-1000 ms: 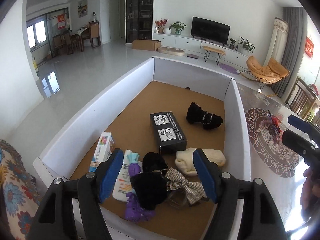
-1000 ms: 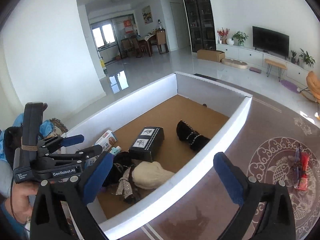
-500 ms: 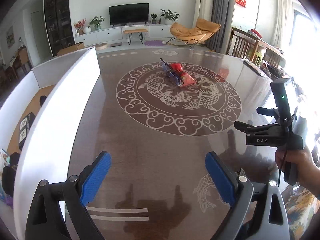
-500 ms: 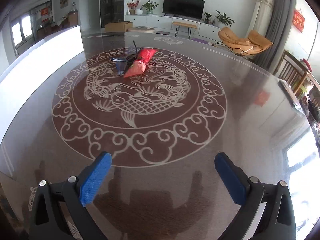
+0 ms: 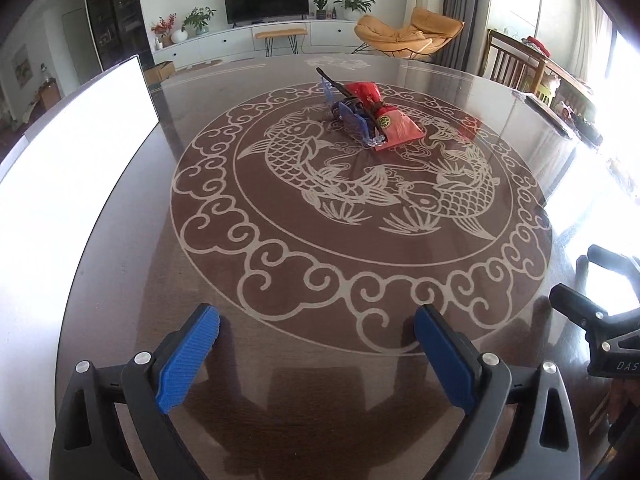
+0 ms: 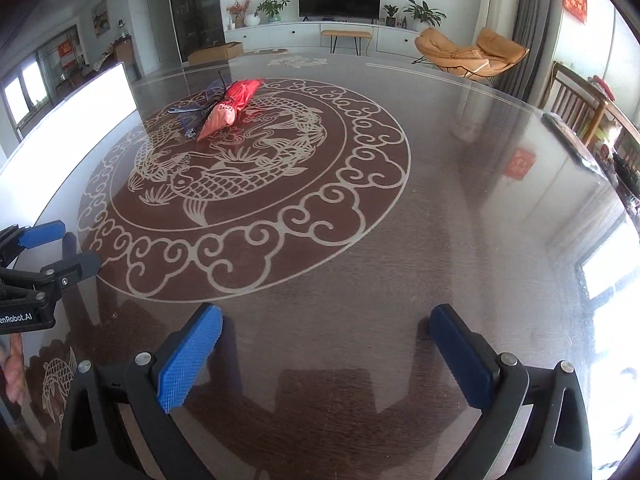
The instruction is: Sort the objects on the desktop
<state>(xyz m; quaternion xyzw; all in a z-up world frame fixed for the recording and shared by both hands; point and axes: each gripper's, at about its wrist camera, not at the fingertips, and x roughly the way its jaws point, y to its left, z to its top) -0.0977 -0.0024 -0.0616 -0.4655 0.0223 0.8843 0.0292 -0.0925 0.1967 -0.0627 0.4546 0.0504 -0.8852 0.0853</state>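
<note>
A small pile lies near the middle of the dark round table (image 5: 280, 408): a red packet (image 5: 390, 120) with a clear blue clip (image 5: 354, 118) and a thin black item beside it. In the right wrist view the red packet (image 6: 234, 104) is at the upper left. My left gripper (image 5: 316, 320) hovers over the table's near part, well short of the pile. Its jaws are opening and nothing is between them. My right gripper (image 6: 326, 316) stands open and empty, to the right of the left one.
The white wall of a cardboard box (image 5: 68, 184) runs along the table's left side. A fish and cloud pattern covers the table top. Each gripper appears at the edge of the other's view. Chairs stand beyond the table's far right rim.
Both views have swung from the box of sorted items to the table top. The left jaws have widened. Both grippers have come lower and closer to the table.
</note>
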